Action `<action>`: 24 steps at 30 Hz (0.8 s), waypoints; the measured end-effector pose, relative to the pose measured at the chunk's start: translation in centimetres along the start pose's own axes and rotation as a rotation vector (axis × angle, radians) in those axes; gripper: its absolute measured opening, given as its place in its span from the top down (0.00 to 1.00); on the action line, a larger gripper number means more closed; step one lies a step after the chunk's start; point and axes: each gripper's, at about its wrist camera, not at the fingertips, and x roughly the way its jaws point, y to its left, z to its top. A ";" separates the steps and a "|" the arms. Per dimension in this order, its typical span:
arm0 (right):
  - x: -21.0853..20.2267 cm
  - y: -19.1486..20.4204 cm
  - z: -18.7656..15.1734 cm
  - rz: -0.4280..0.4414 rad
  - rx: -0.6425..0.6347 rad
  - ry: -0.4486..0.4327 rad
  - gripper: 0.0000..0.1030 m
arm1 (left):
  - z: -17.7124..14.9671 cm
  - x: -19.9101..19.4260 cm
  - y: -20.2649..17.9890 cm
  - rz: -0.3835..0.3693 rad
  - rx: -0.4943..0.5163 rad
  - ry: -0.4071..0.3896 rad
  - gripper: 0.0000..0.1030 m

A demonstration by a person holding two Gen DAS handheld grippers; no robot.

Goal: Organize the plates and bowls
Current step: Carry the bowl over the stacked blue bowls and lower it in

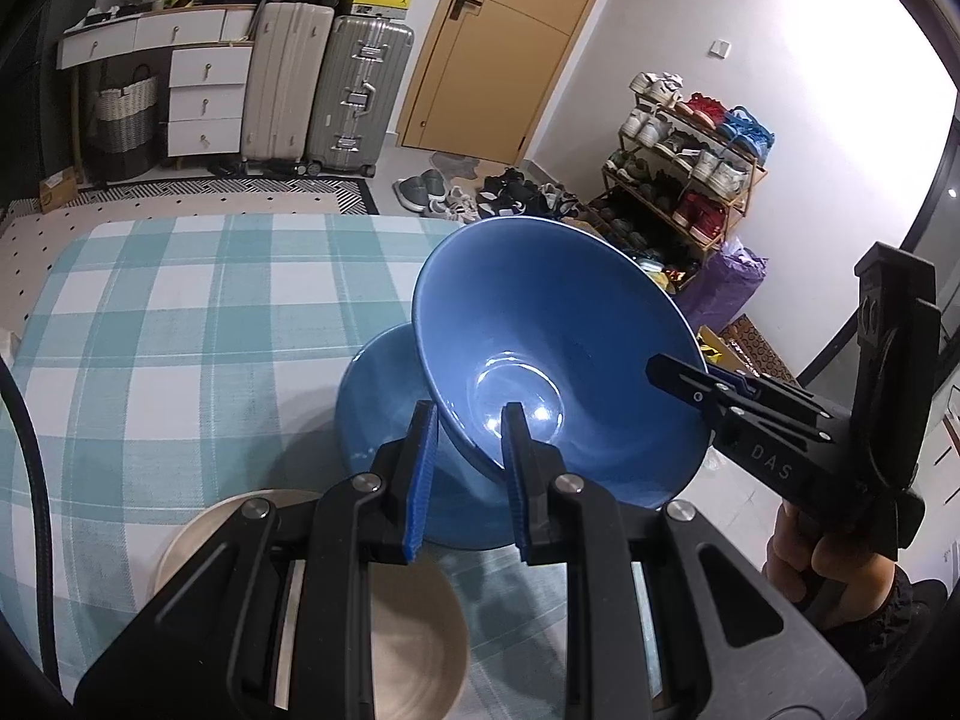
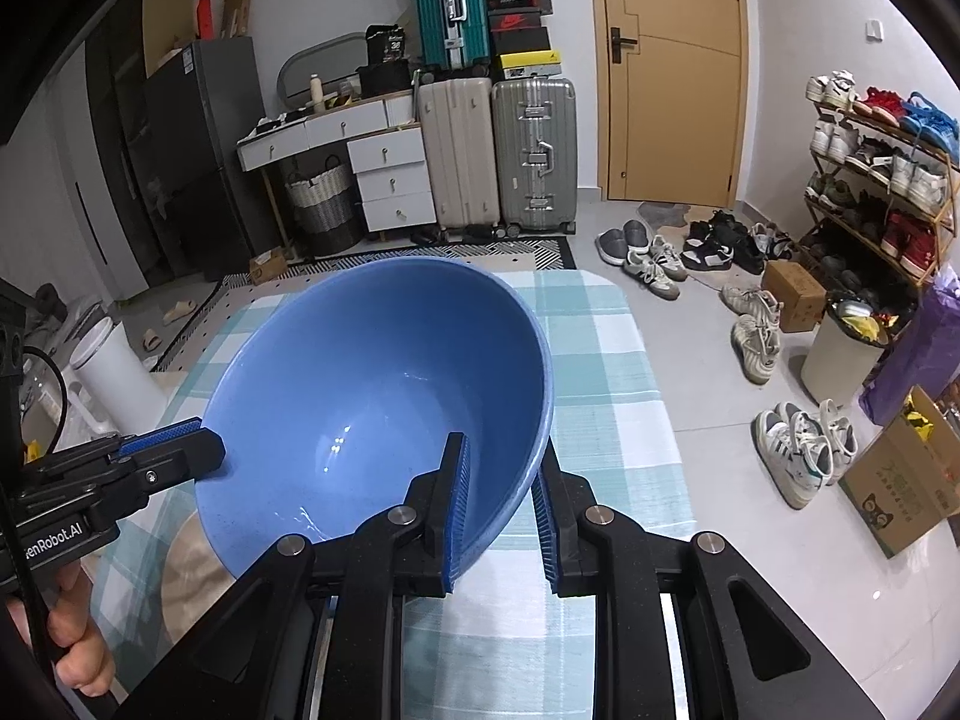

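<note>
Blue and glossy, a deep round ceramic bowl fills the middle of the left wrist view, tilted with its mouth toward the camera and lifted off the table covered in a teal-and-white checked cloth. The left gripper, black with ribbed blue pads, rises from the bottom centre of that frame and is clamped on the bowl's near rim, one finger inside the bowl and the other outside, the jaws nearly closed with only the wall's thickness between them. At the right edge of the same view the right gripper reaches in from a hand at lower right and pinches the bowl's opposite rim. In the right wrist view the same bowl sits centre-left, the right gripper biting its lower right rim in the same way, narrowly closed on it, while the left gripper enters from the left edge and grips the far rim. Beneath the held bowl, in the left wrist view, a second blue bowl or plate rests on the cloth, partly hidden; whether the two touch cannot be told. Below it, at lower left of the frame, lies a beige round plate behind the gripper's frame.
</note>
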 end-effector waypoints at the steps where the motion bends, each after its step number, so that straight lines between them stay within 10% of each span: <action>1: 0.3 0.2 0.0 0.001 -0.004 0.004 0.80 | -0.1 0.1 0.3 0.003 -0.004 0.002 0.83; 24: 4.7 2.8 -1.7 -0.023 -0.066 0.063 0.79 | -1.9 4.7 5.2 0.046 -0.042 0.043 0.83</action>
